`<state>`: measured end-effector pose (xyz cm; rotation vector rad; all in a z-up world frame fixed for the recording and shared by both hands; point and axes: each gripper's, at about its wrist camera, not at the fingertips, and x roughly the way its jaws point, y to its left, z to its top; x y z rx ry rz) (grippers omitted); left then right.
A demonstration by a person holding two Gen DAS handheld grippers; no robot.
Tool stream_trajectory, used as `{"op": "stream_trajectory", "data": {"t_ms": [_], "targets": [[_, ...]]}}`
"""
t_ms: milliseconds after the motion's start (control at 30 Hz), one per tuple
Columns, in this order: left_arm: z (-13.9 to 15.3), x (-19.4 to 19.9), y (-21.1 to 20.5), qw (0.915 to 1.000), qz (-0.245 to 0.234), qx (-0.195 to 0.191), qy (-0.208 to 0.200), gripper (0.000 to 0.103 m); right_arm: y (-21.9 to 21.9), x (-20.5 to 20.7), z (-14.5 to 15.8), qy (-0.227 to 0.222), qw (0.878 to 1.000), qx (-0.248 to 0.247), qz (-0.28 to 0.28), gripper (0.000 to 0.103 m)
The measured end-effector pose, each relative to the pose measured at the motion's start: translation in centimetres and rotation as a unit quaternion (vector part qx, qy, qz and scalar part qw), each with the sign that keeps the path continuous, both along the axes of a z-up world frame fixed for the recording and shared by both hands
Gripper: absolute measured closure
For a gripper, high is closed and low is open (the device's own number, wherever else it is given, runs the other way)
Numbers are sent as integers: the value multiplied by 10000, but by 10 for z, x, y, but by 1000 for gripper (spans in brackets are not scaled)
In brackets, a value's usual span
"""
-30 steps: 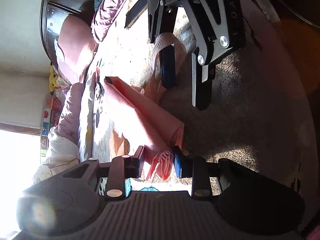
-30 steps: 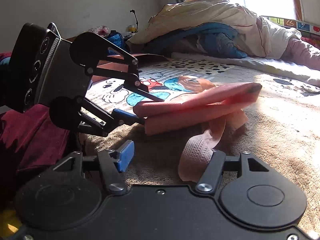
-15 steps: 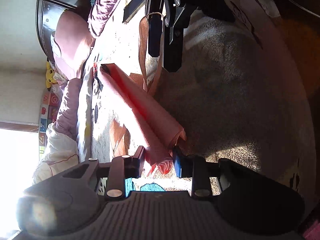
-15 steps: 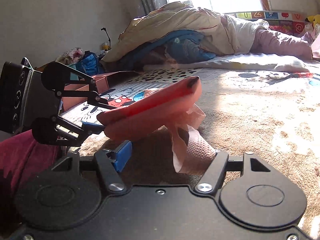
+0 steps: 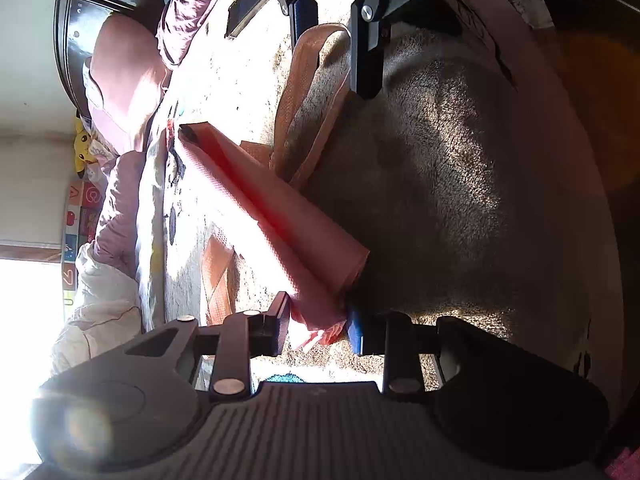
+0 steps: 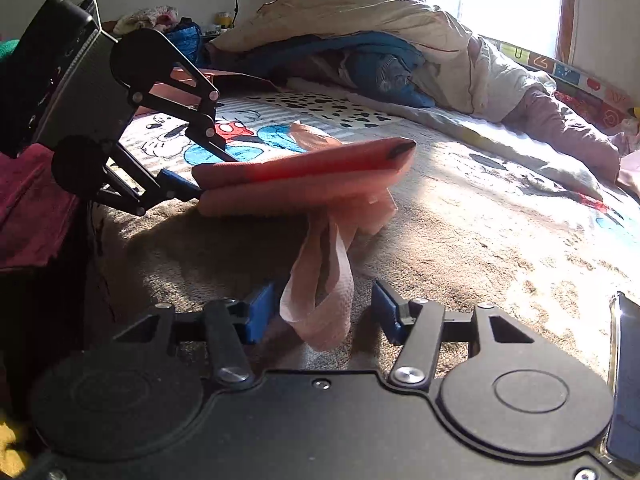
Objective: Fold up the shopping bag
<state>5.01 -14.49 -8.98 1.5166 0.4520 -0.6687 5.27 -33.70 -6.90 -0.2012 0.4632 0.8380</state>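
While left gripper (image 5: 316,324) clamps folded bag (image 5: 276,216) mid-frame, right gripper (image 6: 324,312), jaws apart, probably must pinch handle loop (image 6: 320,312) next

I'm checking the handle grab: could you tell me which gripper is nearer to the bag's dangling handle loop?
Right. The right gripper is open with the handle loop hanging between its fingers. The left gripper is clamped on the folded bag at its far end, away from the loop.

Bed (image 6: 500,240): beige fleece blanket, cartoon-print sheet (image 6: 240,136), heaped quilts (image 6: 360,40), possibly clothes
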Motion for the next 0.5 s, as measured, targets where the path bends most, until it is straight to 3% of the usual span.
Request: {"op": "stream_trajectory", "data": {"t_ms": [100,167,233,267,500], "targets": [[0,0,1,10000,-5,-10,9,75,-27,-6,5,68,9995,267,-171,47],[-1,0,1,10000,-4,-18,9,75,-34,-4,1,-22,9987,72,-501,48],[-1,-1,1,10000,1,-27,4,75,-35,1,-3,-138,9967,-183,-779,54],[-1,-1,1,10000,13,-36,9,75,-32,3,-5,-150,9966,-239,-774,59],[1,-3,-2,10000,30,-17,29,75,-15,12,-13,-196,9960,-563,-670,59]]}}
